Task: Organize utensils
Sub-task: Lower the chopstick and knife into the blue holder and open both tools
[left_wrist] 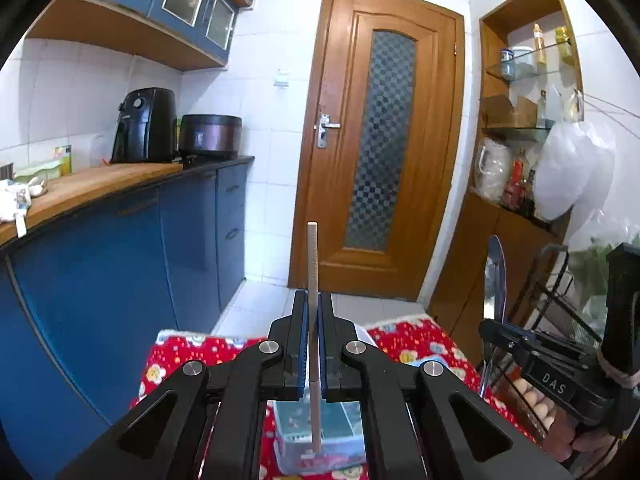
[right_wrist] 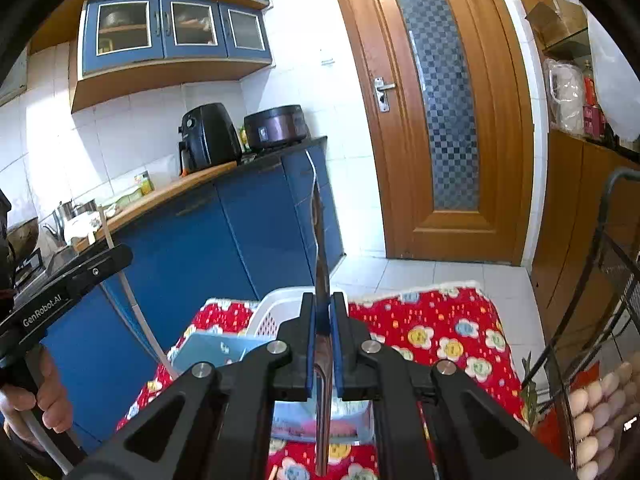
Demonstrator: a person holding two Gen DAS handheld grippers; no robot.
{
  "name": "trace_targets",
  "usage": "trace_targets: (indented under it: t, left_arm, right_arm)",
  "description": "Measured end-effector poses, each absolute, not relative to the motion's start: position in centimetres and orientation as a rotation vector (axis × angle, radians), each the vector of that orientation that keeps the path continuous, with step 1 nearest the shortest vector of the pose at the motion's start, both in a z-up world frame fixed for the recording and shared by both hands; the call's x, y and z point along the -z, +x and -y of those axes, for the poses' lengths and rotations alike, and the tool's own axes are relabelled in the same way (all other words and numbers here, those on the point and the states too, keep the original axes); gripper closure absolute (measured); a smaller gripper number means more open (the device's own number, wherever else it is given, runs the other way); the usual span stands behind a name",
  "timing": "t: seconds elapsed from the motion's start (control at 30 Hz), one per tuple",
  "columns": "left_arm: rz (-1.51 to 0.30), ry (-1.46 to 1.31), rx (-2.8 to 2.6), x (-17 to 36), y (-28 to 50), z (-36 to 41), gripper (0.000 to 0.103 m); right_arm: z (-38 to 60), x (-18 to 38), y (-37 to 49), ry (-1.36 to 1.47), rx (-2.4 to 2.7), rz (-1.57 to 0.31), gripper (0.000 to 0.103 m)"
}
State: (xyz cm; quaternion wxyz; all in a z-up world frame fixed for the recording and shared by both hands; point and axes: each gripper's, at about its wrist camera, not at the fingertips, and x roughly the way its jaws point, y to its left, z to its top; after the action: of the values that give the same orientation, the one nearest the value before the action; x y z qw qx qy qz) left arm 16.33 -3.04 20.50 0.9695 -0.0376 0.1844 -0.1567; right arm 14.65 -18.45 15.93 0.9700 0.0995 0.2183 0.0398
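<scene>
The right gripper (right_wrist: pixel 323 320) clamps its blue-padded jaws on a long shiny metal utensil (right_wrist: pixel 321 248) standing upright above a red flower-patterned cloth (right_wrist: pixel 440 332), a white slotted plastic basket (right_wrist: pixel 272 312) and a pale blue plastic box (right_wrist: pixel 208 350), with the left gripper (right_wrist: pixel 72 280) at far left.

Left gripper (left_wrist: pixel 313 312): matt black plastic, bright metal pivot pins, blue pads. Chopstick (left_wrist: pixel 312 280) between them: pale matt wood or bamboo, cannot tell which. Right gripper (right_wrist: pixel 323 312): same black plastic, blue pads. Spoon (right_wrist: pixel 322 248) in it: polished metal, mirror-glossy. Tablecloth (right_wrist: pixel 440 320): red printed cloth, soft, matt. Basket (right_wrist: pixel 276 308): white perforated plastic. Door (left_wrist: pixel 380 140): varnished wood, slight sheen, patterned frosted glass pane. Cabinets (left_wrist: pixel 120 240): glossy blue fronts. Countertop (left_wrist: pixel 100 184): smooth wood. Wall tiles (left_wrist: pixel 260 80): glazed white.
</scene>
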Motion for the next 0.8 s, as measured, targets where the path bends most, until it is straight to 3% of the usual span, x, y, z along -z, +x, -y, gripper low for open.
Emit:
trace_targets:
  t: [0.3, 0.8]
  left_arm:
    - [-0.346, -0.055, 0.286, -20.0, 19.1, 4.2, 0.099]
    - [-0.483, -0.063, 0.295, -12.4, 22.0, 5.0, 0.099]
  right_arm:
    - [18.3, -15.7, 17.9, 0.192, -0.063, -0.387, 0.095]
    - [18.2, -10.5, 19.6, 0.178, -0.065, -0.419, 0.094]
